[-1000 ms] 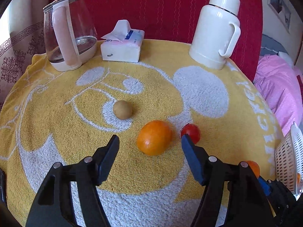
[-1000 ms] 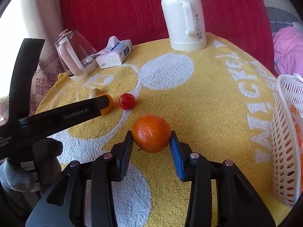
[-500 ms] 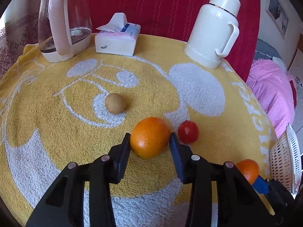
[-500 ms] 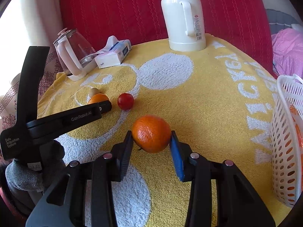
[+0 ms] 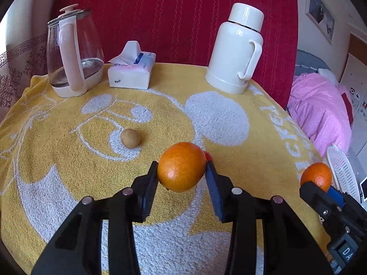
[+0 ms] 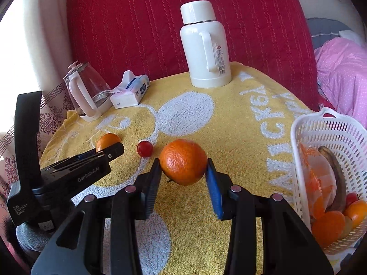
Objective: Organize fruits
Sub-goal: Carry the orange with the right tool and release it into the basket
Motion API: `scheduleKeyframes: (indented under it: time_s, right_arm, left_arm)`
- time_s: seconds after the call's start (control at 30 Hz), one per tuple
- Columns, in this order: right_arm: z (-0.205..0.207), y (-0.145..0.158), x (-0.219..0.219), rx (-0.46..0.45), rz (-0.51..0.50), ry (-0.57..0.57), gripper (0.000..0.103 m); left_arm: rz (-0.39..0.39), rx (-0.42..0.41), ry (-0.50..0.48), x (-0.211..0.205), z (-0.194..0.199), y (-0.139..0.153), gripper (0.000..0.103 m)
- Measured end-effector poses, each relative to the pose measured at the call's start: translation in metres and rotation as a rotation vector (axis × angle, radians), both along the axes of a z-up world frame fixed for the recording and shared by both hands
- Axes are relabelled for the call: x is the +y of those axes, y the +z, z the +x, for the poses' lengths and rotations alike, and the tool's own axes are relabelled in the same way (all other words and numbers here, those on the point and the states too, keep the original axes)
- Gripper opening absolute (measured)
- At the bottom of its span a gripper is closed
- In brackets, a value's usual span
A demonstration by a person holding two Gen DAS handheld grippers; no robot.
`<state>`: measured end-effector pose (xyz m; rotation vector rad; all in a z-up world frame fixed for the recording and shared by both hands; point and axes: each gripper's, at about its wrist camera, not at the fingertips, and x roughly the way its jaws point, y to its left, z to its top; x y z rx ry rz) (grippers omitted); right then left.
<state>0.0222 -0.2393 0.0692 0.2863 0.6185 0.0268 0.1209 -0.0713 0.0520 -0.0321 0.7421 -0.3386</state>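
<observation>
- Status: two oranges are gripped at once, one per gripper.
- Left gripper (image 5: 182,170): jaws are clamped narrow on a smooth orange (image 5: 182,166), held clear of the yellow towel (image 5: 68,183) near the table's middle.
- Right gripper (image 6: 183,167): jaws are clamped narrow on a pebbled orange (image 6: 183,161), also clear of the towel, nearer the table's right edge.
- White basket (image 6: 321,126) is set at the right edge; several orange fruits, a small red fruit and a dark curved piece are seen inside, so part of the sorting is judged done.
- Left on the towel: a small red fruit (image 6: 144,148) just beyond the two grippers, and a small tan round fruit (image 5: 130,138) toward the left-middle.
- Not part of the job as judged: glass kettle (image 5: 73,55) and tissue pack (image 5: 132,73) at the far left edge, white thermos (image 5: 236,52) at the far edge.
- Remaining, as judged: both held oranges are to be carried to the basket and released, then the red and tan fruits are to be picked.
- Progress is put at roughly midway; basket contents are only partly visible, so the count is not certain.
</observation>
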Motion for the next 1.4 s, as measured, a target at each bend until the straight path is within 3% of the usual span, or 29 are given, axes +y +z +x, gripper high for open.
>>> scheduleKeyframes:
  time_s: [0.3,0.7,0.83,0.93,1.4]
  right_arm:
    - [-0.045,0.03,-0.064,-0.069,0.01,-0.18,0.04]
    - [-0.084,0.013,-0.146,0.001,-0.009,-0.421,0.04]
    - [-0.088,0.006,-0.158,0.026,0.003,-0.461,0.041]
    - [-0.094,0.006,-0.16,0.017,-0.011,-0.486,0.05]
    - [-0.109,0.007,-0.152,0.009,-0.023,-0.464,0.05]
  left_arm:
    - [-0.01,0.002,-0.003,0.0,-0.004,0.003,0.042]
    - [-0.005,-0.009,-0.036,-0.009,-0.014,0.005,0.042]
    - [-0.002,-0.01,-0.042,-0.011,-0.015,0.005,0.042]
    - [-0.003,-0.013,-0.046,-0.012,-0.016,0.005,0.042]
    - [0.008,-0.037,-0.066,-0.019,-0.023,0.011,0.042]
